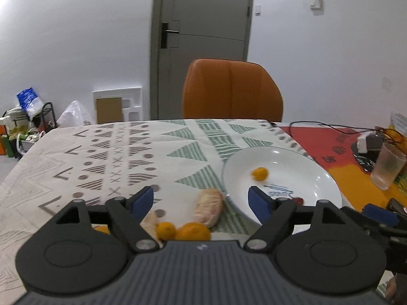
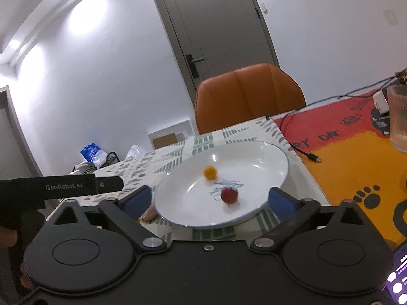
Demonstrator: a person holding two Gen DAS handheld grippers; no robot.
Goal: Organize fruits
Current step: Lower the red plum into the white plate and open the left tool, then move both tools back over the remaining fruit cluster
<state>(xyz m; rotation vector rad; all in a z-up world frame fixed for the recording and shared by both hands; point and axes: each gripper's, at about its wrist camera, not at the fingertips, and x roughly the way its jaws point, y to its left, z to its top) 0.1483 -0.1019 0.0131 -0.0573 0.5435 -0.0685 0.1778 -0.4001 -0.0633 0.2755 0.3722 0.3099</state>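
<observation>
A white plate (image 1: 318, 175) (image 2: 264, 152) lies on the patterned tablecloth. In it are a small orange fruit (image 1: 260, 173) (image 2: 210, 172) and a small red fruit (image 2: 229, 195), which also shows in the left wrist view (image 1: 298, 200). Left of the plate lie a pink-and-cream fruit (image 1: 209, 207) and two small oranges (image 1: 165, 230) (image 1: 193, 231). My left gripper (image 1: 201, 200) is open and empty above these fruits. My right gripper (image 2: 209, 199) is open and empty, its fingers either side of the plate's near rim.
An orange chair (image 1: 231, 91) stands behind the table's far edge. A ribbed glass (image 1: 388, 169) (image 2: 399, 117), a charger and cables (image 1: 366, 142) lie on the red and orange mat (image 2: 351, 157) to the right. A phone (image 2: 399, 277) is at the lower right.
</observation>
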